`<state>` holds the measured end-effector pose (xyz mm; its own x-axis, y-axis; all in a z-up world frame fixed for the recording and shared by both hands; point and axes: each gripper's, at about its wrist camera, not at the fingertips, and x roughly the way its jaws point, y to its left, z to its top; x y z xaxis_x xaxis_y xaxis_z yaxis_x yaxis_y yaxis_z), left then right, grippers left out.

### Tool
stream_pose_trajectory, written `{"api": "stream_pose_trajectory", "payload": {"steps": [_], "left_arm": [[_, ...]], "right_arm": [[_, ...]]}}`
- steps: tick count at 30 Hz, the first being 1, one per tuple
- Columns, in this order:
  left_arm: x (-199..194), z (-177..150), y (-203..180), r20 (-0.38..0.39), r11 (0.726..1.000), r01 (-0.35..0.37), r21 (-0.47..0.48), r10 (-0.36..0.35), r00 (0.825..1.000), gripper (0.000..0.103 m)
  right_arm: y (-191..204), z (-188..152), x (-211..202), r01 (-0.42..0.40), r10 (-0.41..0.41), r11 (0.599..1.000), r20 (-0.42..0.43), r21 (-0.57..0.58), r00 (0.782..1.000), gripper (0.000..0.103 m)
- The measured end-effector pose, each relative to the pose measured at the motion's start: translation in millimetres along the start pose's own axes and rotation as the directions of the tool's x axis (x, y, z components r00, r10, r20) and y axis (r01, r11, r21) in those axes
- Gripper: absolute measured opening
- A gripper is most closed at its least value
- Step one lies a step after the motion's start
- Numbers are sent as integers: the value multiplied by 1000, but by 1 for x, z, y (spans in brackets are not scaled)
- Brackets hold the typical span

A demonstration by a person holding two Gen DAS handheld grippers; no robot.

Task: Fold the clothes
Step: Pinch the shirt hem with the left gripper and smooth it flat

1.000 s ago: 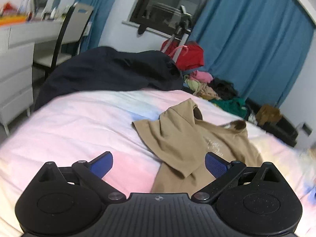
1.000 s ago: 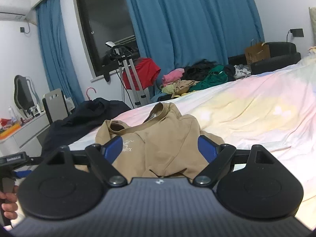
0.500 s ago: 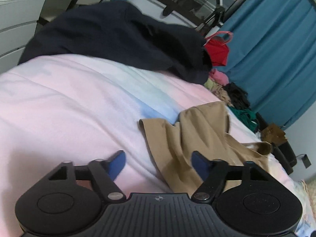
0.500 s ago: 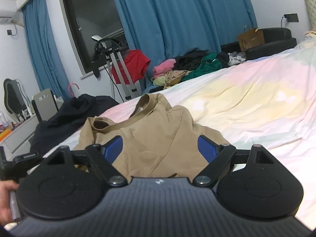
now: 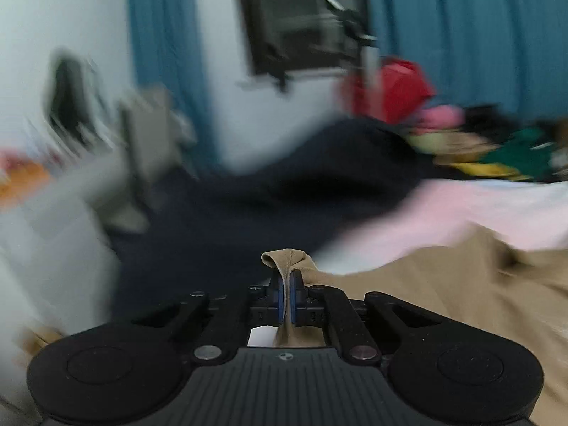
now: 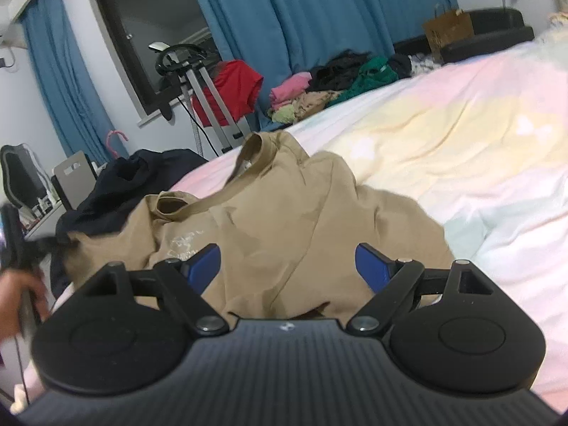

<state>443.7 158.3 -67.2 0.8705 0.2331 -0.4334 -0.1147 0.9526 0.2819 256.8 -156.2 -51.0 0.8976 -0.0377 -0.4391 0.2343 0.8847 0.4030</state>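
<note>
Tan shirt (image 5: pixel 443 284) edge pinched between left gripper (image 5: pixel 287 293) fingers (image 5: pixel 281 293).

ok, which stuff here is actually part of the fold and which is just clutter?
In play:
tan cotton T-shirt on the bed
left gripper, shut on a fold of it
right gripper, open above it

Clutter:
dark navy garment
red garment on the stand
pile of mixed clothes
brown paper bag

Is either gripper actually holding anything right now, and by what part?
The left gripper is shut on a hemmed edge of the tan shirt, fabric pinched between its fingers. The right gripper is open over the shirt, holding nothing.
</note>
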Motion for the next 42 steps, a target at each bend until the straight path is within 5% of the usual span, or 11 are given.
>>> {"api": "stream_pose_trajectory", "payload": {"steps": [3, 5, 8, 13, 17, 24, 29, 32, 36, 42], "left_arm": [[20, 26, -1, 17, 985, -153, 78, 152, 988, 8], [30, 31, 3, -42, 988, -151, 43, 153, 987, 15], [21, 19, 13, -102, 994, -98, -55, 92, 990, 49], [-43, -26, 42, -206, 969, 116, -216, -162, 965, 53], [-129, -62, 44, -133, 945, 235, -227, -269, 954, 71], [-233, -109, 23, -26, 876, 351, -331, -380, 924, 74], [-249, -148, 12, 0, 820, 372, -434, -413, 911, 75], [-250, -162, 11, -28, 782, 407, -472, -475, 880, 75], [-258, -161, 5, -28, 819, 408, -404, -457, 889, 76], [-253, -158, -16, -21, 817, 452, -358, -491, 871, 76]], "right_arm": [[0, -1, 3, 3, -3, 1000, 1, -4, 1000, 84], [0, -1, 2, 5, -5, 1000, 8, -10, 1000, 84], [-1, -2, -1, 7, -6, 1000, 17, -14, 1000, 84], [-1, -4, -5, 9, -8, 1000, 31, -21, 999, 84], [-2, -5, -9, 11, -10, 1000, 42, -26, 999, 84], [-14, -3, -26, 22, -25, 998, 42, 58, 999, 84], [-26, 0, -41, 32, -38, 990, 38, 137, 999, 84], [-33, 1, -50, 38, -45, 982, 34, 185, 998, 84], [-49, 9, -55, 39, -48, 963, 27, 266, 999, 85], [-82, 28, -38, 58, -60, 916, -8, 396, 998, 75]]}}
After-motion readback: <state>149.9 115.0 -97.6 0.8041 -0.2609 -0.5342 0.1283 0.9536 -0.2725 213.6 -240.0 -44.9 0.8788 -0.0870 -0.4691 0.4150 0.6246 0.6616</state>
